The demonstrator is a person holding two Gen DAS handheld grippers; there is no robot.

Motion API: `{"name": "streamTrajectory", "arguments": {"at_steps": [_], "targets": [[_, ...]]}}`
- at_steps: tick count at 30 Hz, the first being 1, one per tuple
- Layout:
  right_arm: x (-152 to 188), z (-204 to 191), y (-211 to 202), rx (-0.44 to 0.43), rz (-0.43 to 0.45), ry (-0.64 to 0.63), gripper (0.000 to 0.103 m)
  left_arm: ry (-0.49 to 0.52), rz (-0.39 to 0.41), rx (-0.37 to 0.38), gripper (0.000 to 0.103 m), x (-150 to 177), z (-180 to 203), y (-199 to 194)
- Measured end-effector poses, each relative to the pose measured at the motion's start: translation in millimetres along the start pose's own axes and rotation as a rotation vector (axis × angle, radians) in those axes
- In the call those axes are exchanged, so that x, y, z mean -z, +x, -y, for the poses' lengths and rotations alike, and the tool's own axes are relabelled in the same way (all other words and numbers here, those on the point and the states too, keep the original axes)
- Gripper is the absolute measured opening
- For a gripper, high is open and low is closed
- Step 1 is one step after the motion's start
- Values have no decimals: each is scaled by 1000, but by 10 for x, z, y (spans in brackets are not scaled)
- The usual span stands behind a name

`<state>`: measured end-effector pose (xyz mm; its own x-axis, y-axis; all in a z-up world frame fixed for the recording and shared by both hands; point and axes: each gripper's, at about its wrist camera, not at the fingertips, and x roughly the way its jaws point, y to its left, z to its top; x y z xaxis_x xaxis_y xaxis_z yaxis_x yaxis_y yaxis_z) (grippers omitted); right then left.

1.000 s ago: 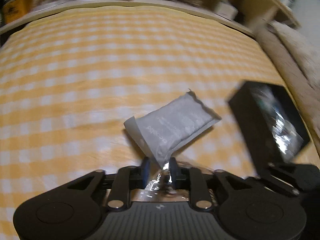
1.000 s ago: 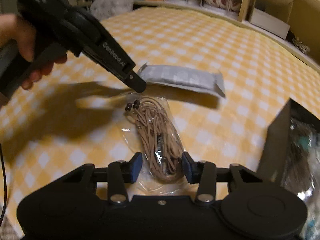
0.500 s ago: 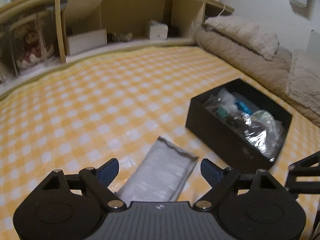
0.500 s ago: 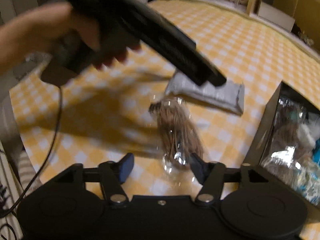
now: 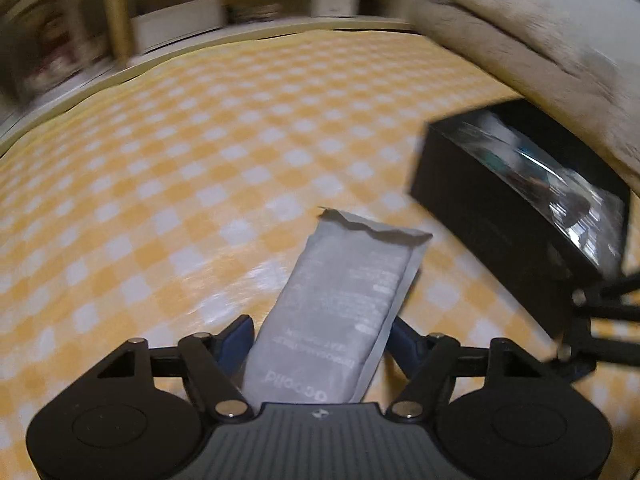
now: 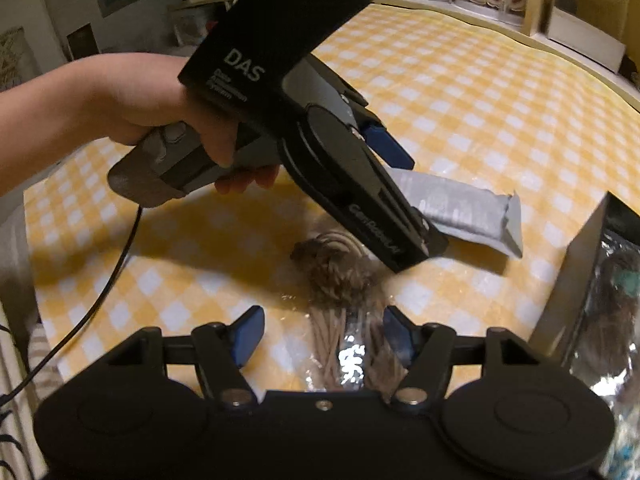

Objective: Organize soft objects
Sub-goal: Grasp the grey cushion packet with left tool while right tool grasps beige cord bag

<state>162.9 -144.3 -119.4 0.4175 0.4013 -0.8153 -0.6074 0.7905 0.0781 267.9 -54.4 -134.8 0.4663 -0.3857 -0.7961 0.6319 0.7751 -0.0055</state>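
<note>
The grey pouch (image 5: 340,300) lies flat on the desk (image 5: 160,184), which carries a yellow-and-white checked cloth; in the left wrist view it runs from 6 o'clock toward 1 o'clock, its near end between the blue pads of the left gripper (image 5: 322,342). The jaws of that gripper are closing; the left pad stands just beside the pouch edge, the right pad is partly hidden behind it, and pressing contact cannot be confirmed. In the right wrist view the same pouch (image 6: 468,208) sits at 2 o'clock, with the left gripper (image 6: 404,200) angled down over its near end and a hand (image 6: 160,108) wrapped around the handle. Just beside the pouch, toward 6 o'clock in that view, lies a cord bundle (image 6: 344,304) in a clear bag, tan, with a dark knotted end. Its near end lies between the pads of the right gripper (image 6: 324,336), whose jaws are opening, with a clear gap on the left side and the right pad close to the bag. A black box (image 5: 508,204) stands at 3 o'clock of the pouch in the left wrist view, well filled with clear-wrapped items. A beige fleecy cushion (image 5: 540,48) lies beyond the box at 1 o'clock. Shelves (image 5: 180,20) line the far edge of the desk at 12 o'clock, blurred.
</note>
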Motion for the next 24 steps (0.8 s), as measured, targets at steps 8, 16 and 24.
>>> {"name": "streamTrajectory", "arguments": {"at_steps": [8, 16, 24], "targets": [[-12, -1, 186, 16, -12, -59, 72, -333, -99, -152, 70, 33, -316, -182], [-33, 23, 233, 70, -2, 16, 61, -342, -106, -56, 93, 20, -380, -401], [-1, 5, 134, 91, -11, 76, 35, -174, -109, -112, 94, 32, -231, -194]]}}
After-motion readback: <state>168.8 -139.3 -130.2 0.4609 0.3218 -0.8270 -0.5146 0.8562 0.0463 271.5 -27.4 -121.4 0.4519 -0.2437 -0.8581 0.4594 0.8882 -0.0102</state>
